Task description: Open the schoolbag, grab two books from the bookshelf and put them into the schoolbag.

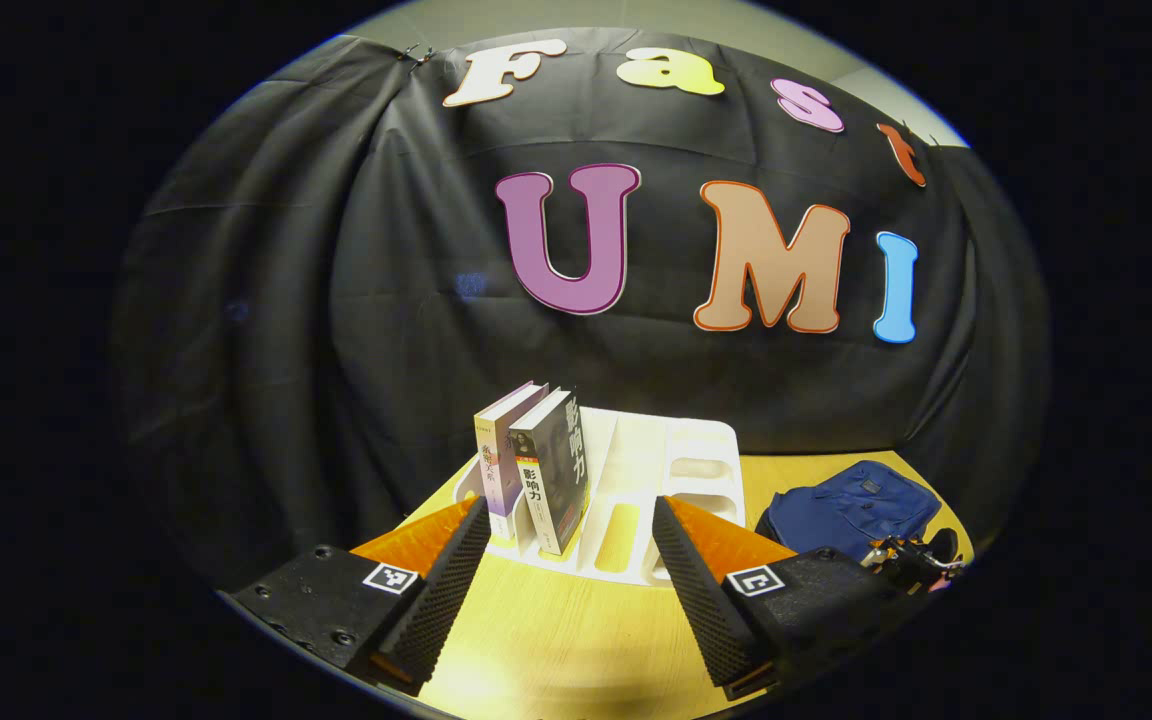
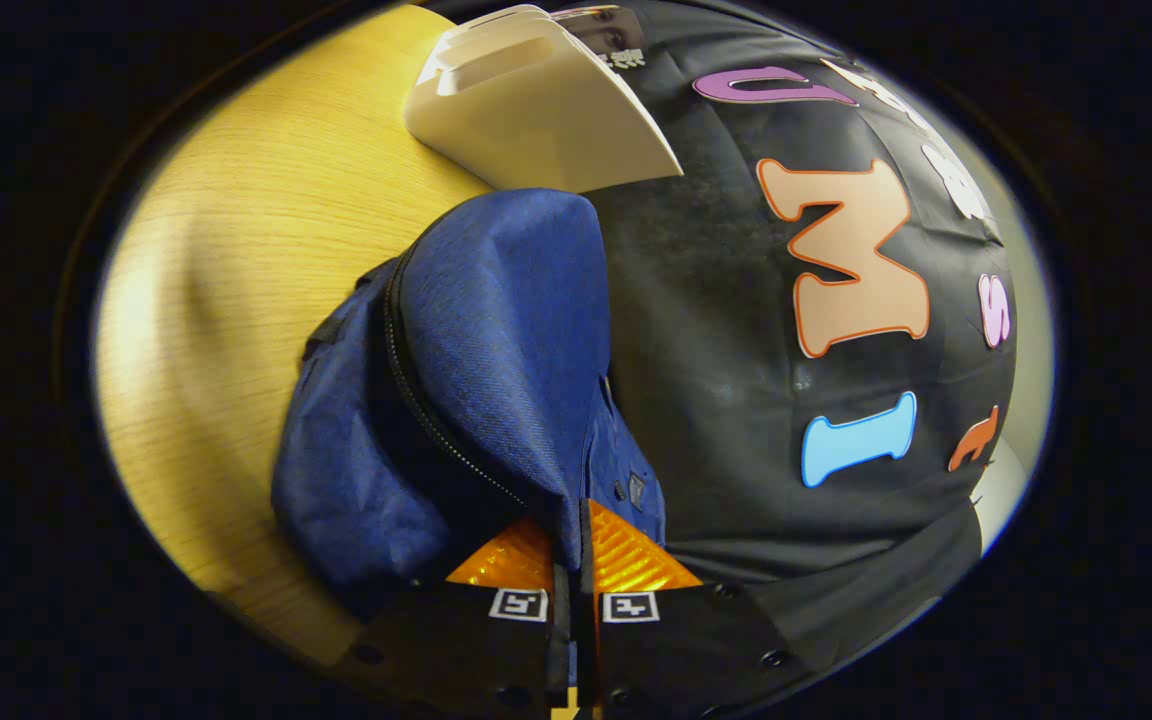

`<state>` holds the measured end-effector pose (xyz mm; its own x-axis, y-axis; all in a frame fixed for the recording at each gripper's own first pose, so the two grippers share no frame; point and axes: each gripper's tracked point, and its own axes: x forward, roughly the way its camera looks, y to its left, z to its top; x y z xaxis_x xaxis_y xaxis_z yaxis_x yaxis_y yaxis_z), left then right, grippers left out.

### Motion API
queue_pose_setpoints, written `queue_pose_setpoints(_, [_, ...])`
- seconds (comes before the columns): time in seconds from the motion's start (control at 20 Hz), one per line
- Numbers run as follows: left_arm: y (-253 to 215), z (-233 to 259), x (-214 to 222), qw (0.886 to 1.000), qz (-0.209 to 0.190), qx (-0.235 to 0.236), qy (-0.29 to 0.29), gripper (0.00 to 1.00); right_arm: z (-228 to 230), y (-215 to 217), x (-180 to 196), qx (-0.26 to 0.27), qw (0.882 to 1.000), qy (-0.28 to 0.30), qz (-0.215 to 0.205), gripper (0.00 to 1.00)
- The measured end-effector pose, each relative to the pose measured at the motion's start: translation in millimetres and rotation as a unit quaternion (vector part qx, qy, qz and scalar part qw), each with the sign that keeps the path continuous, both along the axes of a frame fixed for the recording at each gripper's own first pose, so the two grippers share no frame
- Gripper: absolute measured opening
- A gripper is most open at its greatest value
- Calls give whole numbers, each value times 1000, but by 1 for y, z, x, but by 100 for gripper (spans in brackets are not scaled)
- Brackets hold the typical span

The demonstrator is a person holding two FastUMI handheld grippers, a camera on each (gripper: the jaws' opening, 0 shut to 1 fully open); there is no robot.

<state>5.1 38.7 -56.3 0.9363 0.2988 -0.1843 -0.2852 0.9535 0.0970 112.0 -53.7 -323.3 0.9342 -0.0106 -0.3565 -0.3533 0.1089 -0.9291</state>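
- Books stand up in the white bookshelf [image 1: 636,480] in the left gripper view: a pale book [image 1: 498,455] and a dark book [image 1: 551,475], side by side and touching, at the left end of the rack.
- The other slots of the bookshelf, to the right of the books, have nothing in them.
- The bookshelf sits on a yellow wooden table [image 1: 556,640], close to the black cloth wall [image 1: 336,300].
- The left gripper [image 1: 571,520] hangs above the table just in front of the bookshelf. Its two fingers are far apart and hold nothing.
- The dark book shows in the gap between those fingers, a bit farther back.
- The blue schoolbag [image 1: 846,510] lies on the table to the right of the bookshelf, near it.
- Beside the bag in that view, some dark gear shows at the right edge, too small to tell what it is.
- In the right gripper view the schoolbag [image 2: 496,340] is very close. Its zip [image 2: 436,400] is undone, and a dark gap shows along it.
- The right gripper [image 2: 573,545] has its fingers close together, pinching the blue flap of the bag between them.
- The flap is lifted up off the rest of the bag.
- The bookshelf [image 2: 536,120] shows behind the bag in that view.
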Motion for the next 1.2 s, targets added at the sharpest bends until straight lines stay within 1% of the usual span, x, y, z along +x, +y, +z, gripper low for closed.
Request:
queue_pose_setpoints(0.1, [2,-1,2,1000,0,-3,1,95,-4,0,0,-9,1000,12,-2,6])
queue_pose_setpoints(0.2, [5,-3,2,1000,2,-2,5,95,-3,0,-1,-6,1000,21,-2,5])
queue_pose_setpoints(0.25, [7,-2,2,1000,3,0,6,95,-2,0,-2,2,1000,28,-3,5])
queue_pose_setpoints(0.4, [14,0,7,1000,6,4,9,95,5,-1,0,36,998,41,-24,6])
queue_pose_setpoints(0.5, [19,2,13,1000,6,4,13,96,12,1,4,50,997,45,-30,5])
queue_pose_setpoints(0.55, [23,4,17,1000,6,6,16,95,18,3,4,58,997,43,-35,6])
queue_pose_setpoints(0.65, [30,8,28,1000,0,10,22,96,28,2,7,79,995,36,-43,4])
queue_pose_setpoints(0.7, [32,9,34,1000,-6,10,27,94,35,3,8,86,995,31,-46,4])
queue_pose_setpoints(0.75, [35,8,42,999,-12,8,31,95,41,3,9,91,994,26,-49,4])
queue_pose_setpoints(0.8, [39,5,49,999,-17,3,37,95,45,3,11,93,994,22,-50,2])
queue_pose_setpoints(0.85, [43,1,56,999,-22,-5,46,94,51,3,13,94,994,17,-52,2])
queue_pose_setpoints(0.9, [45,-4,63,998,-27,-15,52,95,55,2,14,97,994,14,-53,2])
queue_pose_setpoints(0.95, [48,-8,71,997,-30,-29,59,96,58,0,15,100,993,12,-57,4])
queue_pose_setpoints(1.05, [58,-20,85,995,-31,-54,75,95,63,-2,16,108,992,9,-64,2])
queue_pose_setpoints(1.2, [73,-41,107,991,-35,-77,103,95,76,-5,20,129,989,-3,-77,2])
